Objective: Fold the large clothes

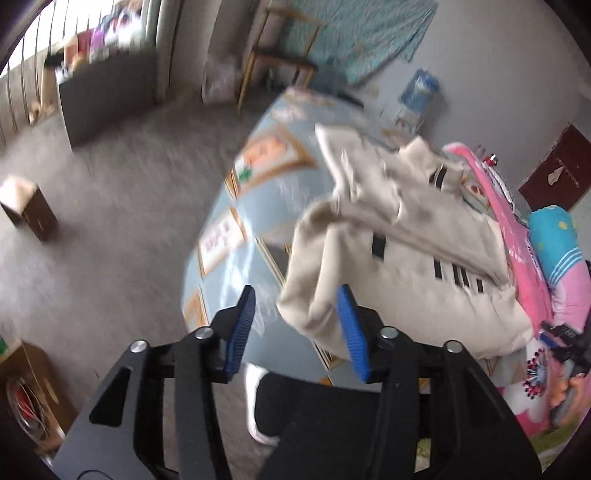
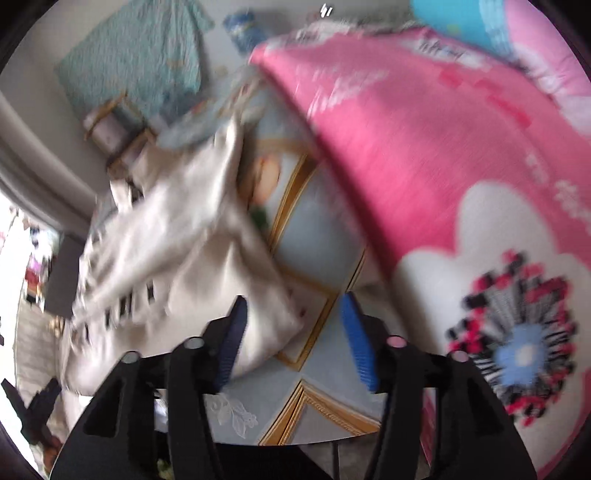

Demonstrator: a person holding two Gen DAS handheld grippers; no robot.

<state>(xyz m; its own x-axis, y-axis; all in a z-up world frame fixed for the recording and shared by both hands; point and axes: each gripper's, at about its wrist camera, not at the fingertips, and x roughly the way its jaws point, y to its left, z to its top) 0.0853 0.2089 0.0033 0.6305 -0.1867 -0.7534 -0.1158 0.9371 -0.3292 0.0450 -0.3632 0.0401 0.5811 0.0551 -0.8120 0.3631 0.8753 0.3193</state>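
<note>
Your cream cloth garment with black stripes (image 1: 406, 236) lies bunched on the light-blue picture-print bed sheet (image 1: 236, 206), beside the pink flowered blanket (image 2: 424, 155). Your left hand-held gripper (image 1: 297, 314) and right hand-held gripper (image 2: 293, 325) both gape, pressing on nothing.

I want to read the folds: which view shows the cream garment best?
The left wrist view: the cream garment lies nearly whole on the bed, its black stripes fairly sharp. The right wrist view shows it motion-blurred and partly hidden behind that gripper.

Grey carpet (image 1: 110, 221), pale wall (image 1: 498, 74), wooden chair (image 1: 280, 55), bright window (image 1: 74, 33)
</note>
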